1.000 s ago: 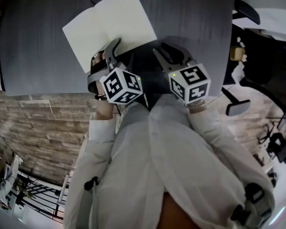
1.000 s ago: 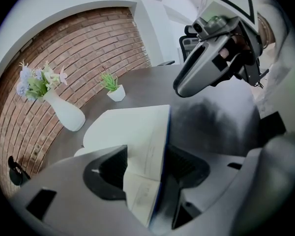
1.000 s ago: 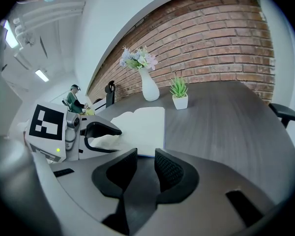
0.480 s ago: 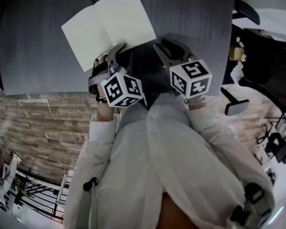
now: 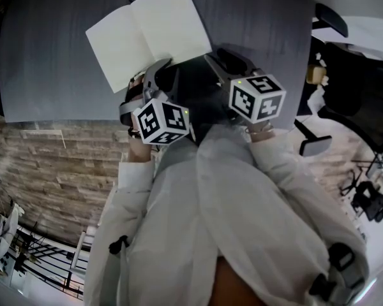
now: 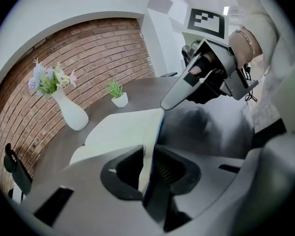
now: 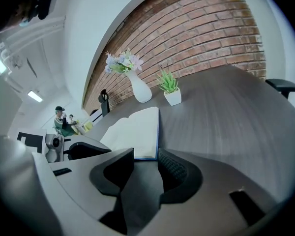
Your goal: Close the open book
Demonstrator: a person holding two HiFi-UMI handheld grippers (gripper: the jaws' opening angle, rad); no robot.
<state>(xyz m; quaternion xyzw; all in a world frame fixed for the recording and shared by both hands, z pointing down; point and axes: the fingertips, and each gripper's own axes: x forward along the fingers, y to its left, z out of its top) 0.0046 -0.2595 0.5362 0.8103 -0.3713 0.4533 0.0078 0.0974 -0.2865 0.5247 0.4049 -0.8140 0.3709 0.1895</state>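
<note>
While the right gripper (image 7: 146, 157) opens empty, the left gripper (image 6: 147, 156), its jaws just closing, pinches the book's (image 5: 147, 34) near edge.

From the head, we are looking steeply down on the table (image 5: 255, 24), the left gripper (image 5: 156, 69) and the right gripper (image 5: 217, 56). Riding each gripper, we are looking low and close along its jaws, both views sharing the open book (image 6: 120, 127) and the vase (image 6: 71, 113).

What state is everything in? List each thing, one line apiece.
book: open on the table.
left gripper: jaws have just been closing, now shut on the book's edge.
right gripper: jaws have just been opening, now open, nothing between them.
vase: upright.
potted plant: upright.
</note>
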